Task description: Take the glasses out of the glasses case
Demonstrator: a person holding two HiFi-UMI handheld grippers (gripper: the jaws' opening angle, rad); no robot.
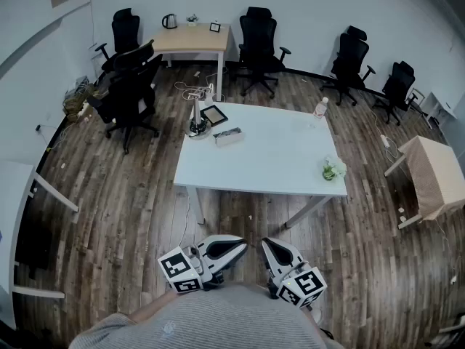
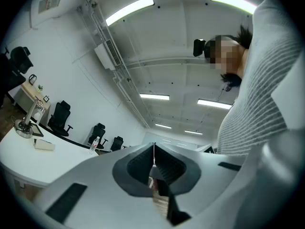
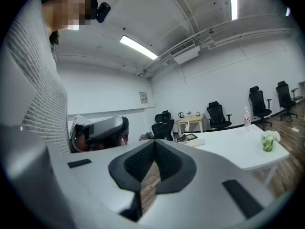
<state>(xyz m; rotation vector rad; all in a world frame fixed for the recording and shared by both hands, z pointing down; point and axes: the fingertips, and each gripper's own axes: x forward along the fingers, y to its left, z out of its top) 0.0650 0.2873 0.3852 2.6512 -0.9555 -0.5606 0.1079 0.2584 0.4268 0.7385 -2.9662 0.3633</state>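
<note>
**Head view.** One white rectangular table point(image 1: 276, 158) stands well ahead of the person. On its far-left part lies one pale oblong case point(image 1: 228, 136), judged to be the glasses case. It is too small to tell whether it is open or closed, and no glasses can be made out. Its long axis runs roughly left to right across the view, slightly tilted. Also on the table are one clear plastic bottle point(image 1: 320, 107) and one small green plant point(image 1: 333, 169). There are two grippers, both low and close to the body: the left gripper point(image 1: 232, 247) and the right gripper point(image 1: 270, 249). The case lies ahead of both and well apart from them. It sits a touch to the left gripper's side, so the left probably has the marginally shorter reach.

**Left gripper view.** The jaws are clenched with the pads meeting and nothing between them. The case shows small on the table at far left.

**Right gripper view.** The jaws are likewise pressed together and empty. The case shows beyond them, slightly right, on the table.
</note>
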